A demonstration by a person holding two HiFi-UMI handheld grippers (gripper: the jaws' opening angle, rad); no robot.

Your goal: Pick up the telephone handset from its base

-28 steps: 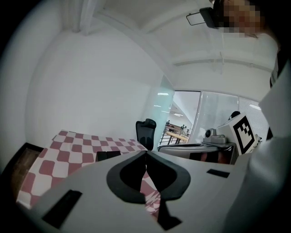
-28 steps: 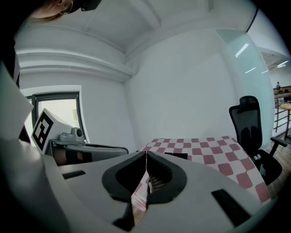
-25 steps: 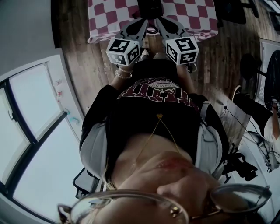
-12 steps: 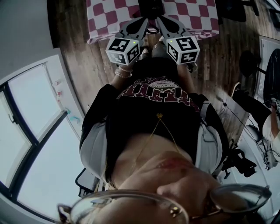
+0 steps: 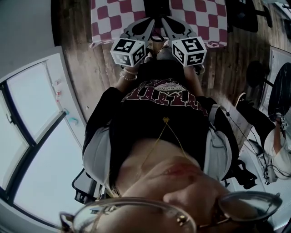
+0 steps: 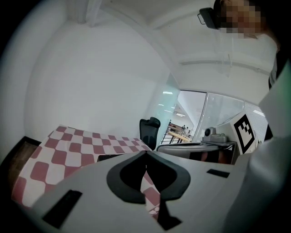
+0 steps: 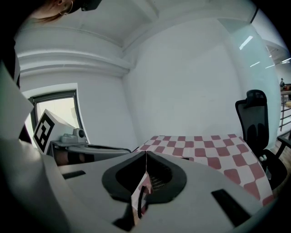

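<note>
Approach step. Left gripper (image 6: pixel 145 153) jaws together, empty; right gripper (image 7: pixel 145 154) likewise. Both at near edge of checkered desk (image 5: pixel 109 18). Dark telephone (image 5: pixel 157 6) on desk just beyond tips, handset indistinct, untouched. Next: open jaws, reach forward over it.

Plank floor (image 5: pixel 86 68); table (image 5: pixel 109 18) under checked cloth (red and white); white walls (image 6: pixel 91 82); black office chair (image 7: pixel 254 118).

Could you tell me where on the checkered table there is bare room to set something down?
The checkered cloth is bare on both sides of the dark object at its middle. The middle is crowded: the left gripper and right gripper, both shut, point there.
</note>
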